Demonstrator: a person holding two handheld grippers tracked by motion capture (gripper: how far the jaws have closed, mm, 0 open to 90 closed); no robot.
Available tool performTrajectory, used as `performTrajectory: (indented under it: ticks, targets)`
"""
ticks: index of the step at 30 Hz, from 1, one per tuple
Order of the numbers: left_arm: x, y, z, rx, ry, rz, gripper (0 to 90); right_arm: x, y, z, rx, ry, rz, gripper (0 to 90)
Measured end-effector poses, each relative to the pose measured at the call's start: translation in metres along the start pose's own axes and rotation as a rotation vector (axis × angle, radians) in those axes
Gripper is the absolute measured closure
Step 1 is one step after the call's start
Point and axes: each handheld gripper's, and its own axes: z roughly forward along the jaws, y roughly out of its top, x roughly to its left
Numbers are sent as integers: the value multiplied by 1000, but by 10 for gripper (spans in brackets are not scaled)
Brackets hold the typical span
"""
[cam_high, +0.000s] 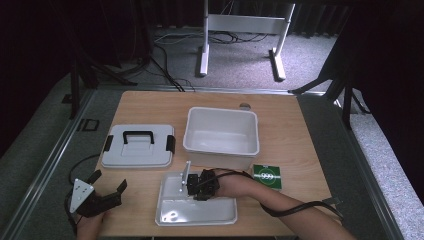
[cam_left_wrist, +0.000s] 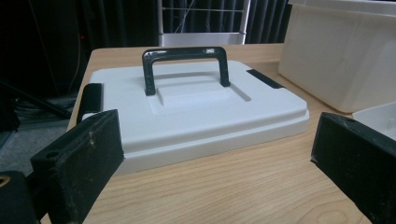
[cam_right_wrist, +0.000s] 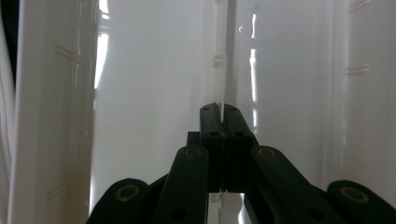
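Right tool (cam_high: 192, 181) is down in the shallow white tray (cam_high: 170, 216) at the counter's (cam_high: 300, 150) near edge, jaws pinched tight on a thin clear divider (cam_right_wrist: 223, 84) (standing upright inside it). Left tool (cam_high: 107, 184) rests wide open on the counter, facing the white lid (cam_left_wrist: 196, 112) with the black handle (cam_left_wrist: 186, 56), gripping nothing.

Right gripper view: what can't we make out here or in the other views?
- Right gripper: jaws shut on a thin clear divider of the white tray; its lower edge is hidden behind the jaws.
- High view: the hand covers where the divider seats in the tray.
- Green packet: print too small to read.
- Left gripper view: the bin is cut off at the right edge.
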Motion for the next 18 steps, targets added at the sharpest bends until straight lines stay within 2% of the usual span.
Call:
performTrajectory:
  ticks: [6,11,18]
  targets:
    - [0,0,0,1,2,-2,20,-2,-2,10,11,-1,18,885]
    - [0,0,0,2,-5,5,20,-6,-4,17,-8,-3,50,878]
    - [1,0,0,8,2,-2,20,-6,-6,22,-26,1,57,855]
